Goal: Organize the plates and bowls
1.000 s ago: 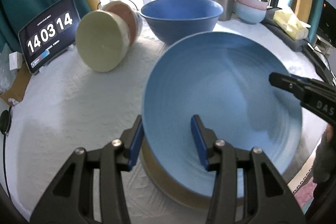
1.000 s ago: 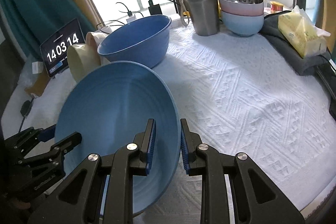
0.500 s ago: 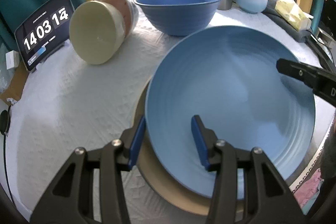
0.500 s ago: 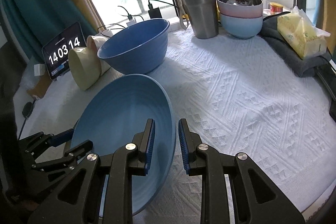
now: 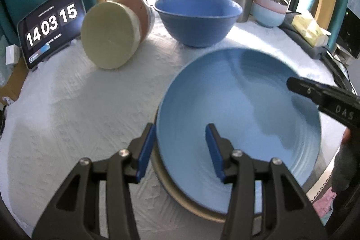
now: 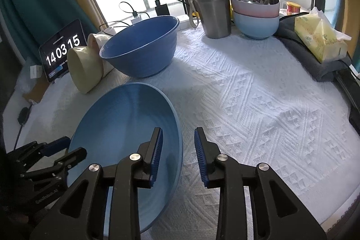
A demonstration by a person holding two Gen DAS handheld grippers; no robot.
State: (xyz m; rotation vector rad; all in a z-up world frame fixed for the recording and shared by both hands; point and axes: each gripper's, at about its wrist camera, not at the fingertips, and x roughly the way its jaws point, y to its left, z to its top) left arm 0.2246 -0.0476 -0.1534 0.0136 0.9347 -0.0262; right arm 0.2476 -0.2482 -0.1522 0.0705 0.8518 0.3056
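Note:
A light blue plate (image 5: 238,109) lies on a tan plate (image 5: 180,195) near the front of the white tablecloth. My left gripper (image 5: 180,150) straddles the blue plate's left rim, one finger outside and one over the inside, with a wide gap and no pad pressing. My right gripper (image 6: 178,155) is at the plate's (image 6: 126,127) right rim. Its jaws are opening, with the rim between them and clear of both pads. A big dark blue bowl (image 5: 198,17) stands behind.
A cream bowl (image 5: 108,37) lies on its side against a pink one at the back left, beside a tablet clock (image 5: 49,24). A steel tumbler (image 6: 211,6), stacked pink and pale blue bowls (image 6: 256,15) and a tissue pack (image 6: 319,37) line the back right.
The blue plate has come down from a tilt to lie flat on the tan plate. The right gripper's jaws have parted from its rim.

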